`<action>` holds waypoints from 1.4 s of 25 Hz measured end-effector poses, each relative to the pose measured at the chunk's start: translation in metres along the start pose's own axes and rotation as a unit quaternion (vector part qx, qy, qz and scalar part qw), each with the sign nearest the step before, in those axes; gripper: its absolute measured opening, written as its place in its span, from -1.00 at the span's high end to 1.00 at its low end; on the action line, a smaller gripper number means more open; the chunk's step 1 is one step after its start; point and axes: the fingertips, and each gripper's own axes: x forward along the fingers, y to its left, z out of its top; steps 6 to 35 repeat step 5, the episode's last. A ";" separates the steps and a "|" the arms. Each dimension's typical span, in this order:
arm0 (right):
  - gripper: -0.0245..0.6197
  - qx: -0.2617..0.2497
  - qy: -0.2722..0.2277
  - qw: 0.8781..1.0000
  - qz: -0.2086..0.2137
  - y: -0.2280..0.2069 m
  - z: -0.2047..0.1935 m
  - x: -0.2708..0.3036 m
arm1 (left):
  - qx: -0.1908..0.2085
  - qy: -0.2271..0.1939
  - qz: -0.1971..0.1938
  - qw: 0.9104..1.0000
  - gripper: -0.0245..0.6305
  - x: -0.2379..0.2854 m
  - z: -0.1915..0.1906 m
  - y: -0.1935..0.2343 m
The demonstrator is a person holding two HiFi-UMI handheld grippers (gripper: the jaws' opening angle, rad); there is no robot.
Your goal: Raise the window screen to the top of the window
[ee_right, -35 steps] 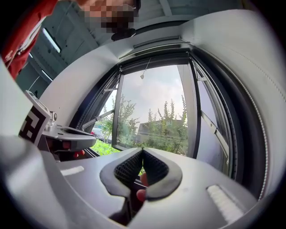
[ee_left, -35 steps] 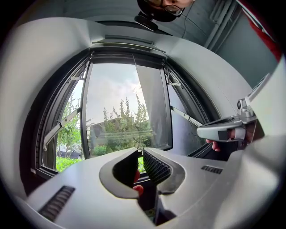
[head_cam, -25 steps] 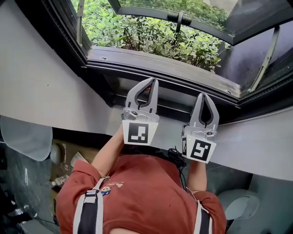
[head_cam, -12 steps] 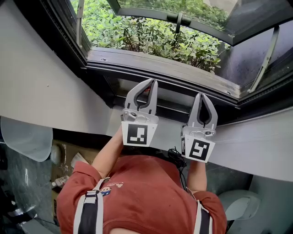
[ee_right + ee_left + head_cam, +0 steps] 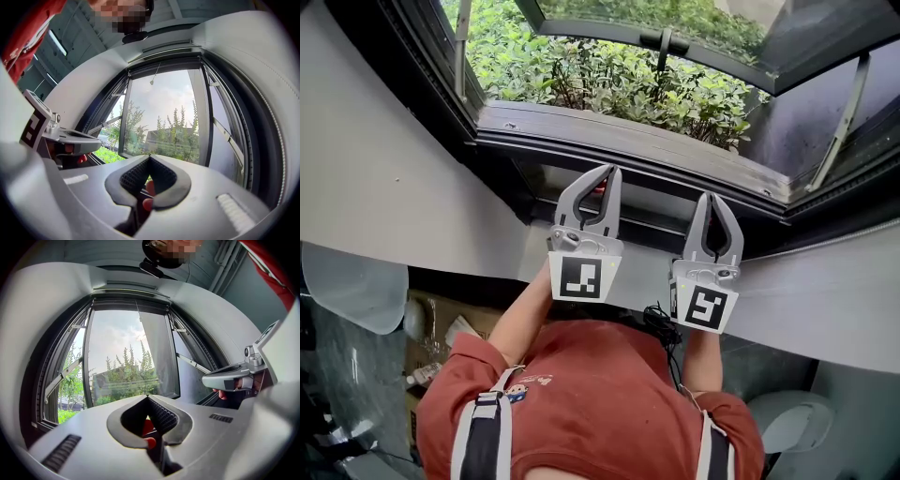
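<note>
— What's closest to you?
— The person's red shirt, then my two tools side by side. My left gripper is clenched, tips meeting; my right gripper is the same. A red bit shows in the hollow behind the left tips, another behind the right; I can't tell what they are.
— And the window screen?
— Low down, a pale strip along the bottom of the window frame, right at both tips. Contact I can't judge. Past it, green shrubs outside the open window.
</note>
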 end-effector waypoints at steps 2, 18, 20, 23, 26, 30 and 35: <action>0.89 0.000 0.000 1.000 0.000 0.000 -0.001 0.000 | -0.001 0.000 0.000 1.000 0.91 0.000 0.000 0.000; 0.89 0.000 0.003 1.000 0.003 0.000 -0.002 0.000 | -0.005 0.004 0.001 1.000 0.91 0.000 -0.002 -0.001; 0.89 0.000 0.003 1.000 0.003 0.000 -0.002 0.000 | -0.005 0.004 0.001 1.000 0.91 0.000 -0.002 -0.001; 0.89 0.000 0.003 1.000 0.003 0.000 -0.002 0.000 | -0.005 0.004 0.001 1.000 0.91 0.000 -0.002 -0.001; 0.89 0.000 0.003 1.000 0.003 0.000 -0.002 0.000 | -0.005 0.004 0.001 1.000 0.91 0.000 -0.002 -0.001; 0.89 0.000 0.003 1.000 0.003 0.000 -0.002 0.000 | -0.005 0.004 0.001 1.000 0.91 0.000 -0.002 -0.001; 0.89 0.000 0.003 1.000 0.003 0.000 -0.002 0.000 | -0.005 0.004 0.001 1.000 0.91 0.000 -0.002 -0.001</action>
